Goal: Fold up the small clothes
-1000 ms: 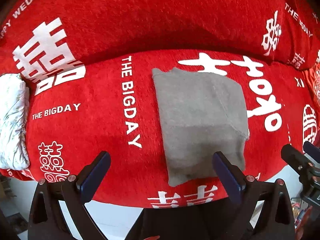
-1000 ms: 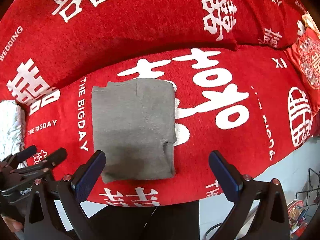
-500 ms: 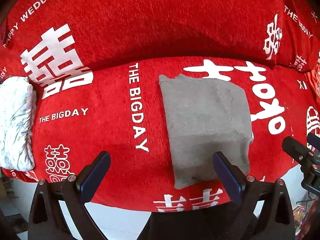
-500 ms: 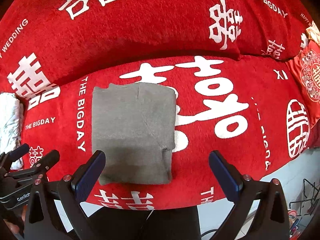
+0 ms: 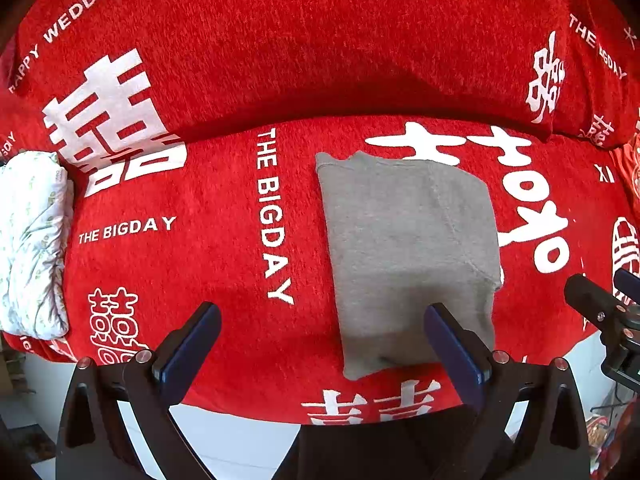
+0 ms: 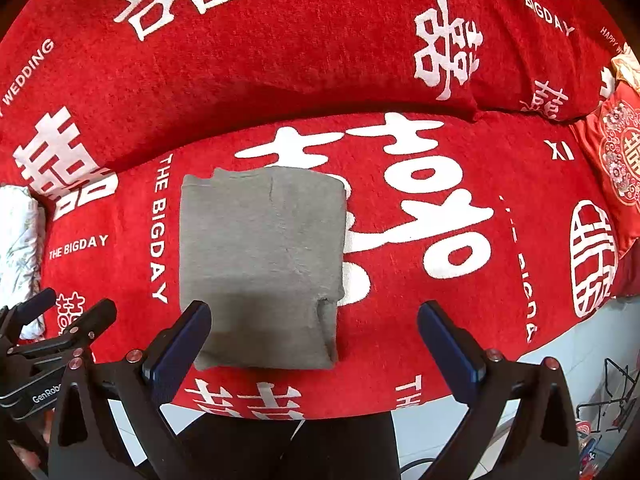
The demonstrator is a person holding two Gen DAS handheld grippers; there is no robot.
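Observation:
A grey garment (image 5: 408,248) lies folded into a rectangle on the red sofa seat (image 5: 208,264); it also shows in the right wrist view (image 6: 260,264). My left gripper (image 5: 320,340) is open and empty, held back from the seat's front edge, with its right finger in front of the garment's near edge. My right gripper (image 6: 312,336) is open and empty, with its left finger in front of the garment's near left corner. The right gripper's tips show at the left wrist view's right edge (image 5: 600,300). The left gripper shows at the right wrist view's lower left (image 6: 52,328).
The sofa cover is red with white lettering, and its backrest (image 5: 320,48) rises behind the seat. A white patterned cloth bundle (image 5: 32,240) lies at the seat's left end. A red embroidered cushion (image 6: 616,160) sits at the right end. Pale floor (image 6: 568,344) shows below the seat.
Both grippers have drawn back slightly from the sofa and stayed open. The folded grey garment has not moved.

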